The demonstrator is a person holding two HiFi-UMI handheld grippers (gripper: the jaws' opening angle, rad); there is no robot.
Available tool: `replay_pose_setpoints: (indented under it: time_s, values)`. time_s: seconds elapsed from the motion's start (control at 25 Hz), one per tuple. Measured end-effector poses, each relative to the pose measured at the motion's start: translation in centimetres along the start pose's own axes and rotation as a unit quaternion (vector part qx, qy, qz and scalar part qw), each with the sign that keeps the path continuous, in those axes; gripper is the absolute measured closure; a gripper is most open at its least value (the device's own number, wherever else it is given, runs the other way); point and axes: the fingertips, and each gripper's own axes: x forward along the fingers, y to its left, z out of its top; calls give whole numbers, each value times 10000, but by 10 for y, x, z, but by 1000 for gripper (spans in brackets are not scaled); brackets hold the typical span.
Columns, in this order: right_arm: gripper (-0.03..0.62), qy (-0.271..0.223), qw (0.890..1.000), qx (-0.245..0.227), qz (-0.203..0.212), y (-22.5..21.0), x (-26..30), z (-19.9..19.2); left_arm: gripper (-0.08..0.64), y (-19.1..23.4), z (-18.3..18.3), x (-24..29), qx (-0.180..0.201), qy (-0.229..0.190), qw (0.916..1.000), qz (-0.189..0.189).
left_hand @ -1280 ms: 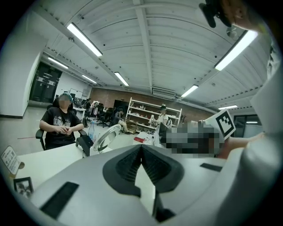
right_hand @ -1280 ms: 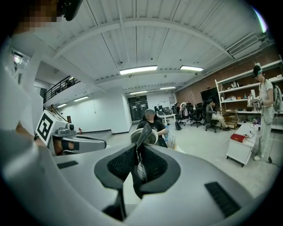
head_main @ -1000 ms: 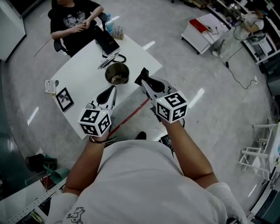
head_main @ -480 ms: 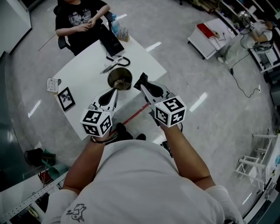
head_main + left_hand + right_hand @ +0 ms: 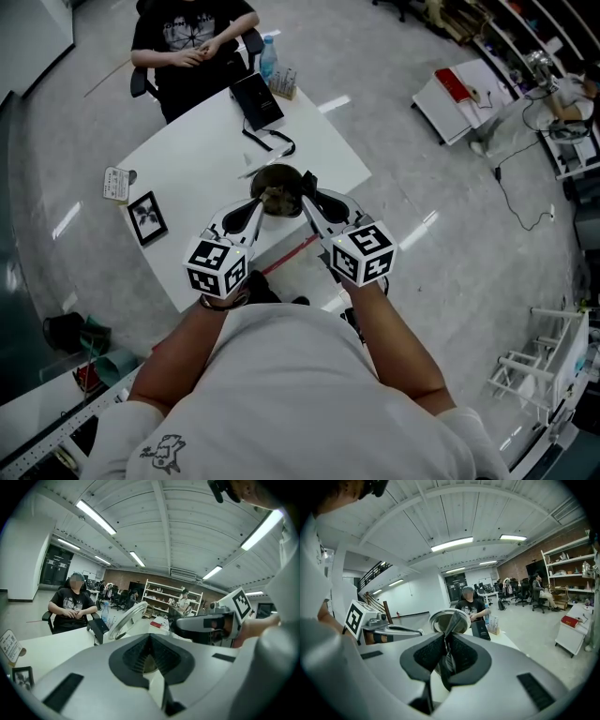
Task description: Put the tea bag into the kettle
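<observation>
So your right tongs (image 5: 446, 638) are squeezed nearly closed on the tea bag (image 5: 453, 622), a flat greyish packet pinched between the pads with its top end poking out past the tips. In the right gripper view that end sits right in front of the mouth of the kettle (image 5: 438, 621). In the head view the packet is at the kettle's near right edge, not inside it yet. Your left tongs (image 5: 150, 637) have their tips together and I can't see anything pinched in them. They point at the kettle's near left side, just beside the rim. The kettle's a round metal pot standing upright near the front edge of the white table (image 5: 187, 169), with something brownish in the bottom. Further out on the table you've got a small picture frame (image 5: 147, 217) and a card (image 5: 117, 184) off to the left, plus a black case (image 5: 258, 98) at the far side, where a person (image 5: 192, 42) sits with hands together
</observation>
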Motion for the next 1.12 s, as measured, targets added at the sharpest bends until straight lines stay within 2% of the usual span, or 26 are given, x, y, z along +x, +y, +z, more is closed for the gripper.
replay_pose_setpoints:
  time_s: [0.28,0.44,0.76,0.96,1.12]
  values:
    - [537,199,9997,-43,-113,1,30,-5,551,22,-4,4,-7,104,9998,-173]
    - [537,455,9988,-166,32,2,44,-17,551,29,-14,8,-41,171,9998,-135]
    - [535,902,9946,-266,431,-5,63,-43,551,42,-32,6,-372,296,9985,269]
    - [531,1187,9908,-320,570,-12,70,-55,551,52,-35,7,-560,232,9967,543]
    - [478,1355,9881,-346,637,-16,70,-62,551,55,-37,8,-583,178,9954,740]
